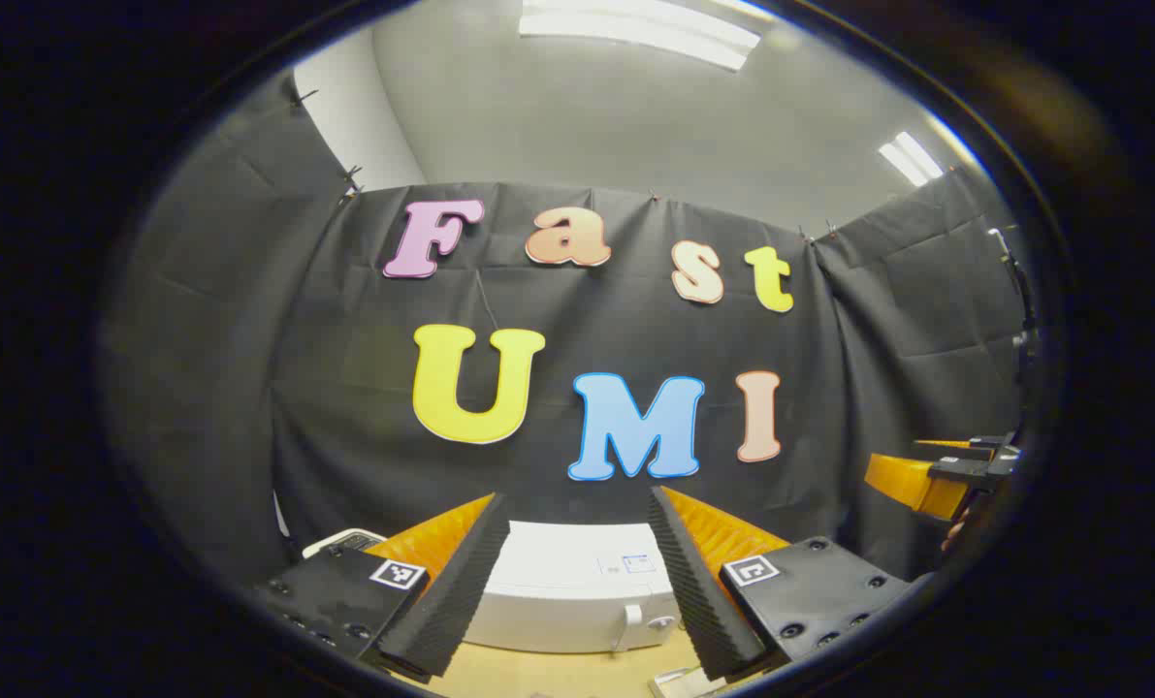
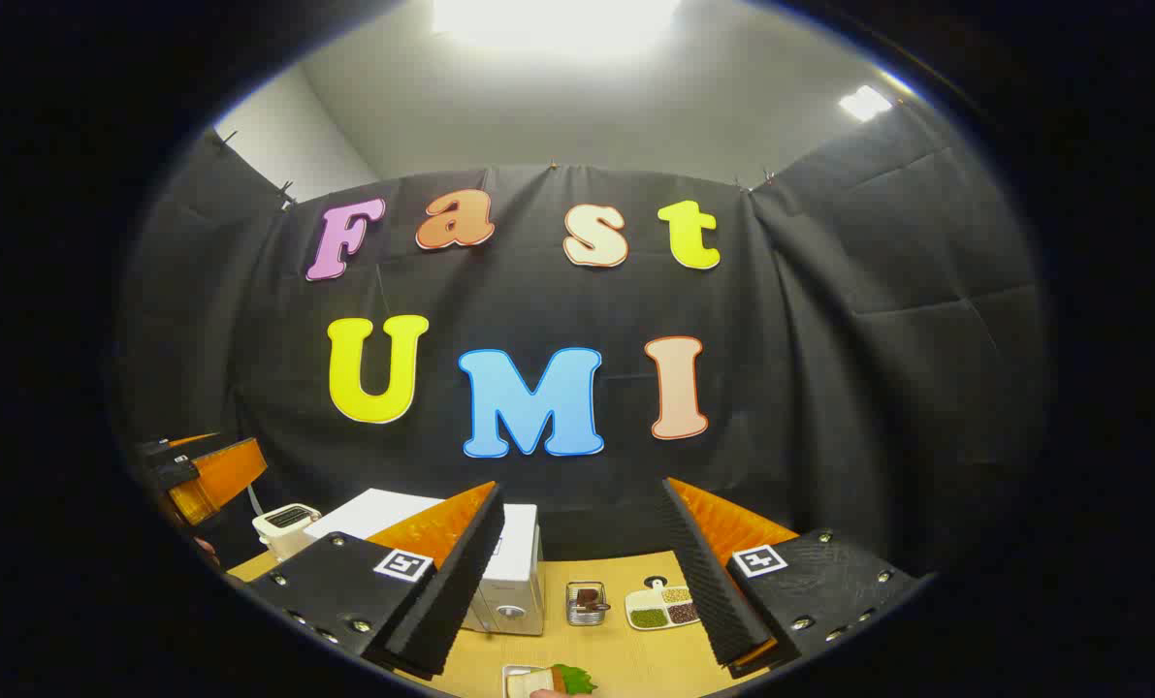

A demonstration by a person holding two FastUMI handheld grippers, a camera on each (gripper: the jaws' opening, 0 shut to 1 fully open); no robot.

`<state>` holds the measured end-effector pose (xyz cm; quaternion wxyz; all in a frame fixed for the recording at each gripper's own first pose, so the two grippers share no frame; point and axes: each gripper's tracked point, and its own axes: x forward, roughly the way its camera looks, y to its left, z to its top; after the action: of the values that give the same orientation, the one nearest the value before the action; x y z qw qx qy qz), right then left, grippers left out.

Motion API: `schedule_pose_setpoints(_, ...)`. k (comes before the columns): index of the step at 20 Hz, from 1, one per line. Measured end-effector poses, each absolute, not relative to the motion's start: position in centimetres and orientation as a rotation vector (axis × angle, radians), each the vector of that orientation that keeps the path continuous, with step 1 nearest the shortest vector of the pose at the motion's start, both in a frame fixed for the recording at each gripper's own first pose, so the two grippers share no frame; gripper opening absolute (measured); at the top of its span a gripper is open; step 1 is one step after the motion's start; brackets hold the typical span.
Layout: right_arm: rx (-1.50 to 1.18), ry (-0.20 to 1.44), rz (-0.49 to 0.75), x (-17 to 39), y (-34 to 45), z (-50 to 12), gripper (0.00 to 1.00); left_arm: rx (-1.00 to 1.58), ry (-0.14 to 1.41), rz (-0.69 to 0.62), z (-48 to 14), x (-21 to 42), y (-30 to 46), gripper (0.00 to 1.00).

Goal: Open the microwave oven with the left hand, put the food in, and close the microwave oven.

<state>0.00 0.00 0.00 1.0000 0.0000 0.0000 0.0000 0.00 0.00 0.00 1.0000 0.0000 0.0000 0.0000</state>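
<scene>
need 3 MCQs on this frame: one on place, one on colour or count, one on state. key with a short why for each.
1. In the right gripper view, where does the divided snack plate lie?
A. on top of the microwave
B. on the table, right of the small metal basket
C. between the left gripper's fingers

2. What colour is the microwave oven's casing?
A. white
B. red
C. black

3. How does the left gripper stand?
A. shut on the door handle
B. shut on the food
C. open, holding nothing

Key: 1 B, the plate sits on the wooden table beside the small metal basket. 2 A, its top and front show white. 3 C, its fingers stand wide apart with the microwave seen between them.
</scene>
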Motion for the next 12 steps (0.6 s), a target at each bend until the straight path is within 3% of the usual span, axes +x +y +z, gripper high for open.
schedule_pose_setpoints(12, 0.007, 0.01, 0.035, 2.5, -0.2, -0.9, 0.96, 0.038, -0.025, 0.038, 0.1, 0.9, -0.9, 0.99)
